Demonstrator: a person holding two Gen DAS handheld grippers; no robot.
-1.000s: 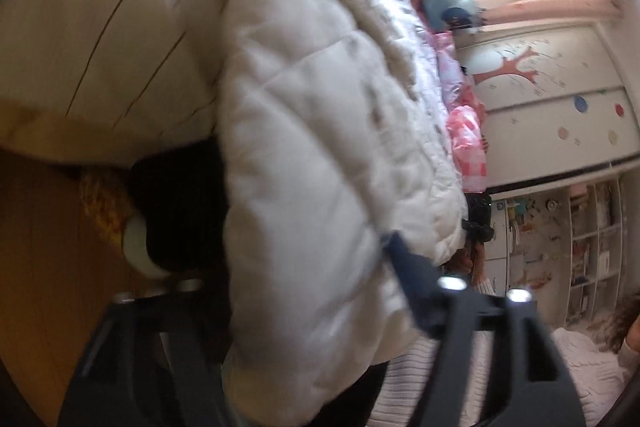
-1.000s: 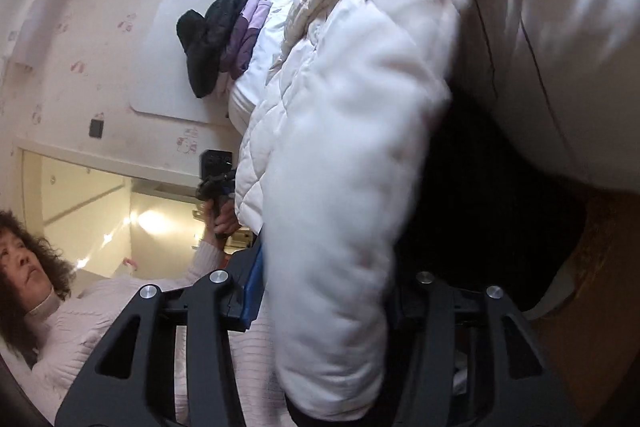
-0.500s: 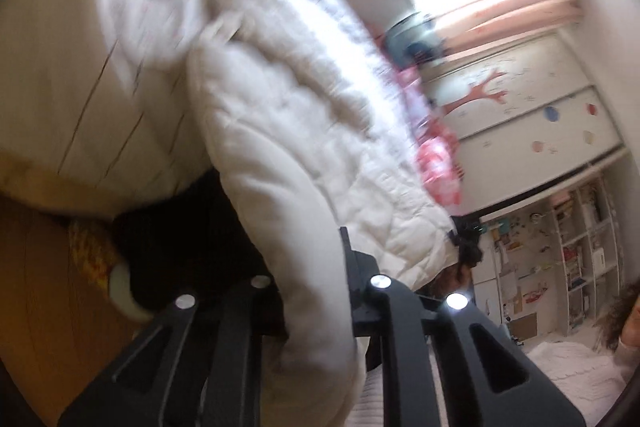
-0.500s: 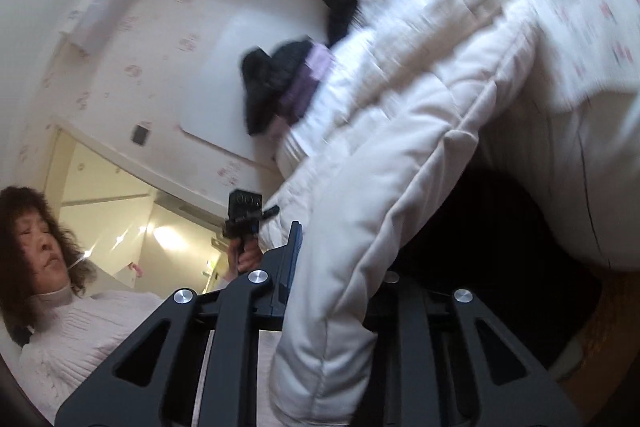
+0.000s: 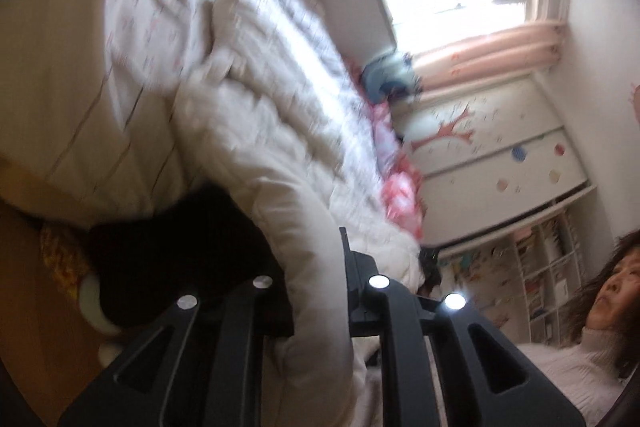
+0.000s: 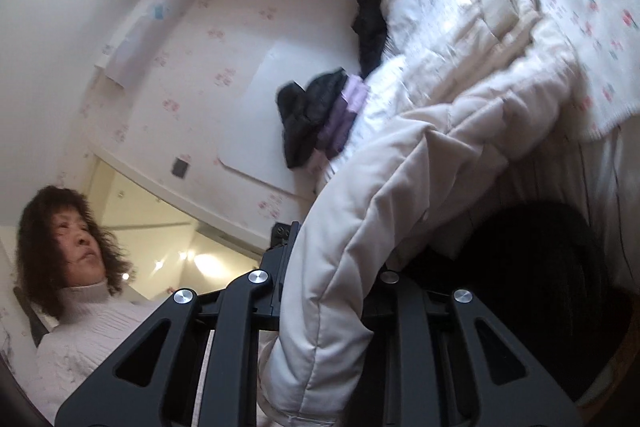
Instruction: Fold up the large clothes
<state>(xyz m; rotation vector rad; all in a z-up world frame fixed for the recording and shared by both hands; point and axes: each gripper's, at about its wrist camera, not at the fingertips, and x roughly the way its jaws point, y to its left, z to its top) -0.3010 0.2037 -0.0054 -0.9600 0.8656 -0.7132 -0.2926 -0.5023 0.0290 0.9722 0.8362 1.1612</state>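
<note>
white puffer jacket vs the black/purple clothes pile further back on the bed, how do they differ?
The white puffer jacket is pale, quilted, spread long across the bed; the black and purple pile is dark, smaller in view, bunched up. The jacket's edge is clamped in the right tool and the left tool; nothing grips the pile. Both are padded garments on the same floral bedspread.

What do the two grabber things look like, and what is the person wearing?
Both the left gripper and the right gripper are matte black, with flat angular arms, triangular cut-outs and shiny round silver bolts. The person wears a pale ribbed high-neck sweater.
</note>
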